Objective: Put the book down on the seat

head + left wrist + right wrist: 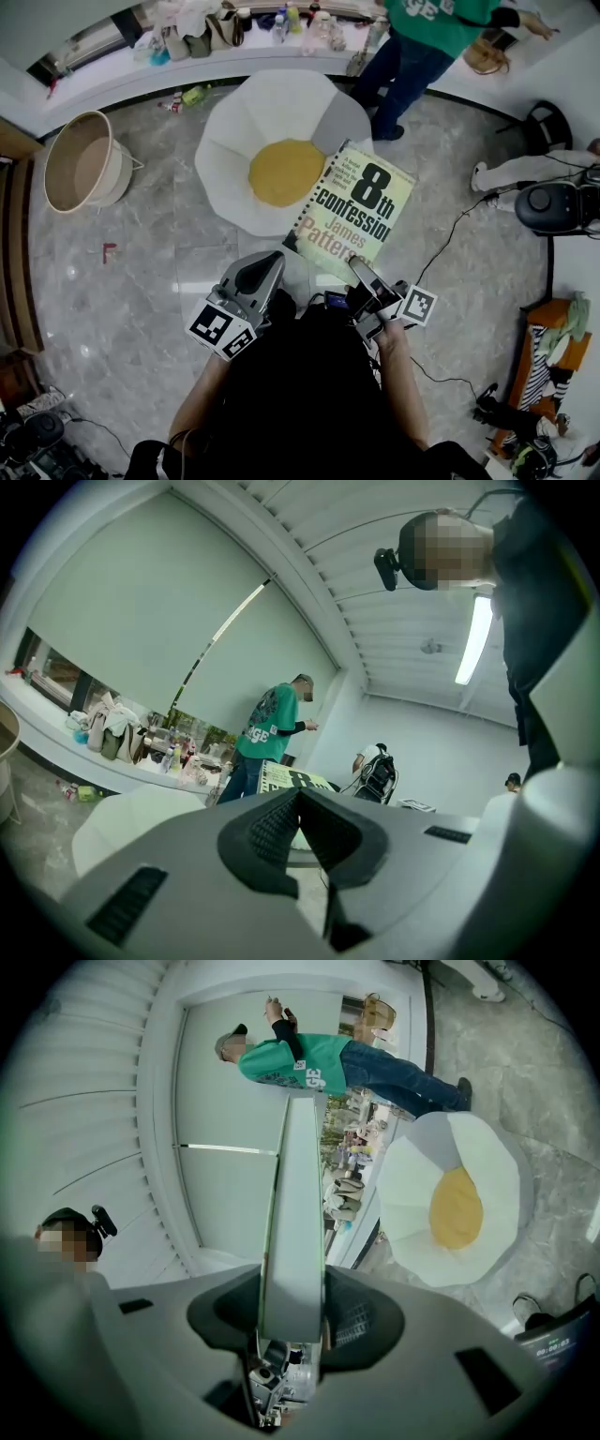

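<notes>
Right hand-held gripper (pixel 364 274) is clamped on the near edge of the book (pixel 361 211) — held in the air, not resting on the seat.
The book's long axis runs straight out from the jaws, and its far end overlaps the seat's (pixel 234 131) white rim in the head view. The yellow middle lies ahead and slightly left. Left hand-held gripper (pixel 255 278) sits alongside, closed on nothing.

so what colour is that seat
The seat is white with a round yellow centre, like a fried egg; clearest in the head view.

Book (pixel 364 208) corner inside right tool (pixel 359 268)
</notes>
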